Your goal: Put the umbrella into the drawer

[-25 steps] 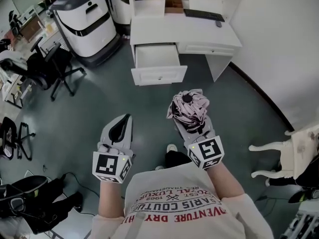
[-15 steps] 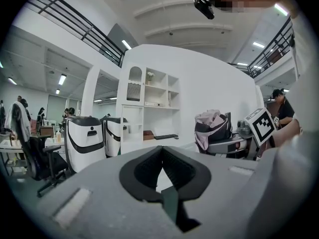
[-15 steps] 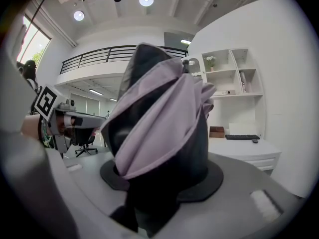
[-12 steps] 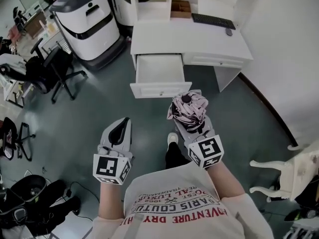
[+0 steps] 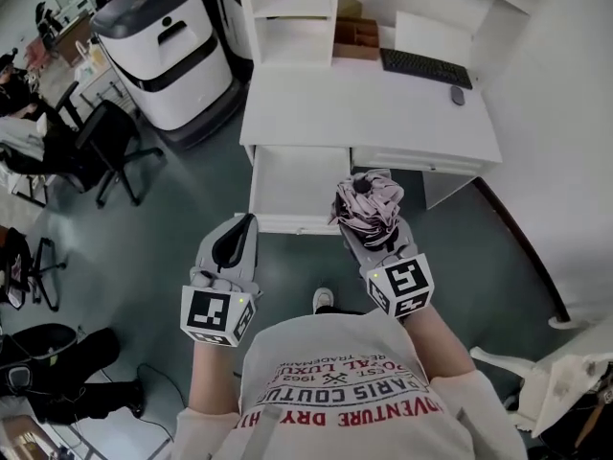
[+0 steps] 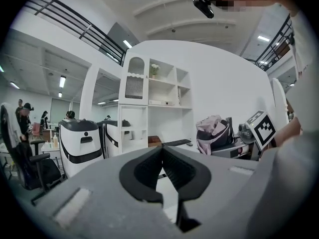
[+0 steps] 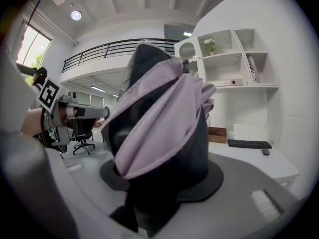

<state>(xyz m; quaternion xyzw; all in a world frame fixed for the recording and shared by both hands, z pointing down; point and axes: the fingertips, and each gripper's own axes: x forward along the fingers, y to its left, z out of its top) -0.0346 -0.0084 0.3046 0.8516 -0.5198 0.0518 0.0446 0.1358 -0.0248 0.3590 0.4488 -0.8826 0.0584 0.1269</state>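
Observation:
A folded pink and black umbrella (image 5: pixel 367 207) stands upright in my right gripper (image 5: pixel 372 233), whose jaws are shut on its lower part; it fills the right gripper view as a bundle of pink cloth (image 7: pixel 162 118). The umbrella hangs just over the front right corner of the open white drawer (image 5: pixel 285 182), which is pulled out of the white desk (image 5: pixel 364 103) and looks bare inside. My left gripper (image 5: pixel 245 226) hovers at the drawer's front left, shut with nothing in it (image 6: pixel 162 151). The umbrella (image 6: pixel 213 133) also shows at the right of the left gripper view.
A keyboard (image 5: pixel 425 66) and mouse (image 5: pixel 458 95) lie on the desk, with white shelves (image 5: pixel 297 12) behind. A large white machine (image 5: pixel 158 51) and office chairs (image 5: pixel 101 147) stand at the left. A white chair (image 5: pixel 560 377) is at lower right. The person's foot (image 5: pixel 323 300) is below the drawer.
The desk and open drawer have come much closer as the person walked up. Both grippers moved forward with them, the umbrella still held, now reaching the drawer's front.

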